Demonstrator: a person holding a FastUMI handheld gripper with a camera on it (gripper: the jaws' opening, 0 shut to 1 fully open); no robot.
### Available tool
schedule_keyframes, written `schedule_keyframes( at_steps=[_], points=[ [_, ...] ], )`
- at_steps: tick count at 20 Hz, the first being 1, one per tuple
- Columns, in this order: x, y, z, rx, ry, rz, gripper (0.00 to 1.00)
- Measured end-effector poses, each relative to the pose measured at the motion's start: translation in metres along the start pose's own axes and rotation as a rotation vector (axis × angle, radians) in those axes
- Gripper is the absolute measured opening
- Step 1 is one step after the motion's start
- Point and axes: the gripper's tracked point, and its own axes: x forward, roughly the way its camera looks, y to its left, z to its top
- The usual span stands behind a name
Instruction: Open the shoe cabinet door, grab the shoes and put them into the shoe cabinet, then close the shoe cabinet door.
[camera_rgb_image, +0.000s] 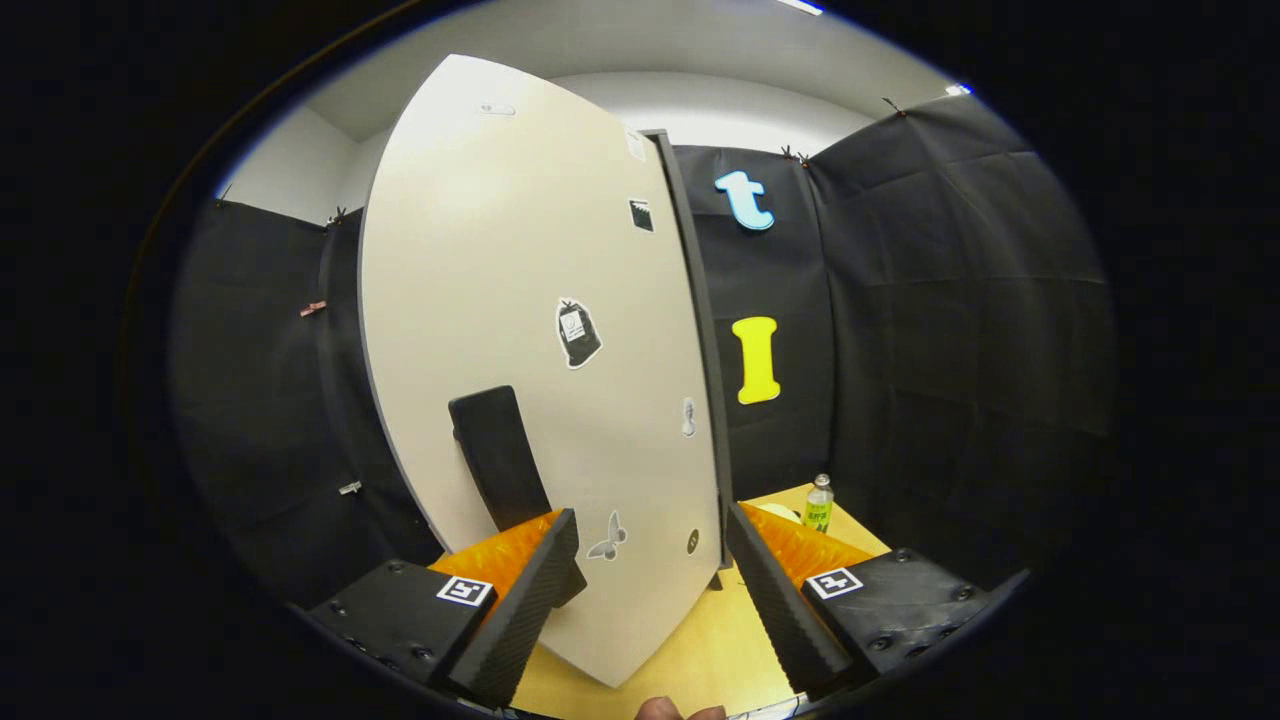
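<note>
Two fingers spread wide, gripper grasping nothing. Pale shoe cabinet door swung open, standing upright right ahead, lower edge between the fingers. Black handle just beyond the left finger. Green bottle on wooden floor, past the right finger.

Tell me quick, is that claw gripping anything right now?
Claw: open, gripping nothing; the pale cabinet door stands between and just ahead of its fingers, with its dark handle by one finger.
</note>
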Motion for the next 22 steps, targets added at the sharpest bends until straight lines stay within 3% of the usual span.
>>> schedule_keyframes(
  at_steps=[10,22],
  points=[
    [0.075,0.093,-0.016,-0.030,0.016,0.089,0.98],
    [0.092,0.084,-0.023,-0.043,0.034,0.068,0.98]
  ],
)
